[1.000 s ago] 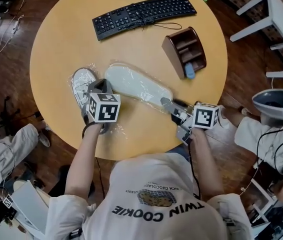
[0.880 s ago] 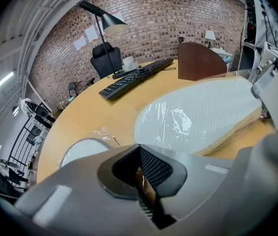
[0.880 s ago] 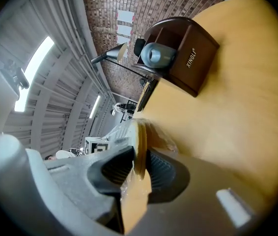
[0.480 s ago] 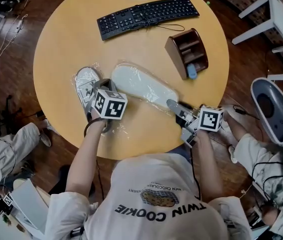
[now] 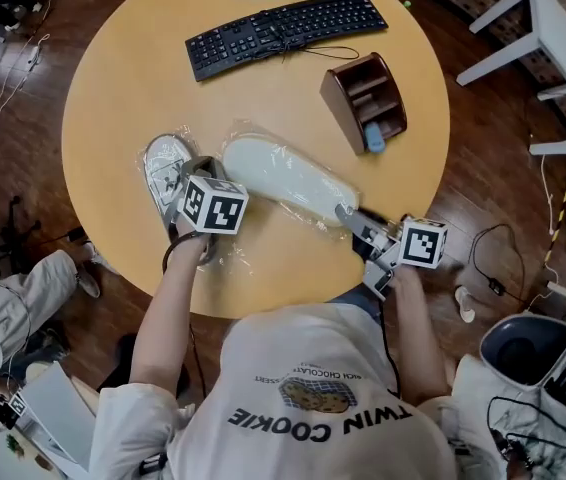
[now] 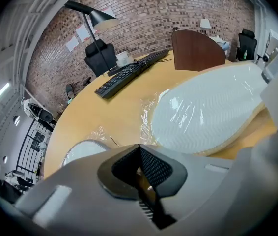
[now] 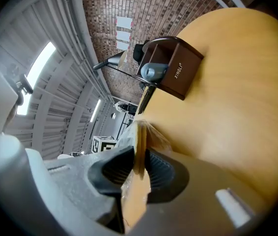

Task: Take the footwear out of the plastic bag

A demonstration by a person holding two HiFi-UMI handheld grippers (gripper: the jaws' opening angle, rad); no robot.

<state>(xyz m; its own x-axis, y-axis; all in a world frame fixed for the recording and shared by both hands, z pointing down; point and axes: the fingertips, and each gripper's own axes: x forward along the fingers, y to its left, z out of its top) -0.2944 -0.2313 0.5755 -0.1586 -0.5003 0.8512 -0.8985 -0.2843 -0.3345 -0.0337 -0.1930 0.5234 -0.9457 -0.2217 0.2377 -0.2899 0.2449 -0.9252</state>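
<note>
Clear plastic bag lies crumpled on the near half of the round wooden table. Its film covers a white slipper that rests sole-up and slants from centre toward the near right. Glare from the film shows over the ribbed sole, so the slipper is inside the bag.

Second slipper: on the table at the left, just beside the wrapped one, with film around its edge.

Right gripper: at the near right end of the wrapped slipper. Its jaws have just been closing and are clamped on the tan edge of the sole, with film bunched at the pads.

Left gripper: over the film between the two slippers, pointing steeply down. Its pads meet at the tips. I cannot tell whether any film is caught between them.

Black keyboard: at the far side, well apart from the slippers. Brown desk organiser: at the far right, near the wrapped slipper but not touching it.
</note>
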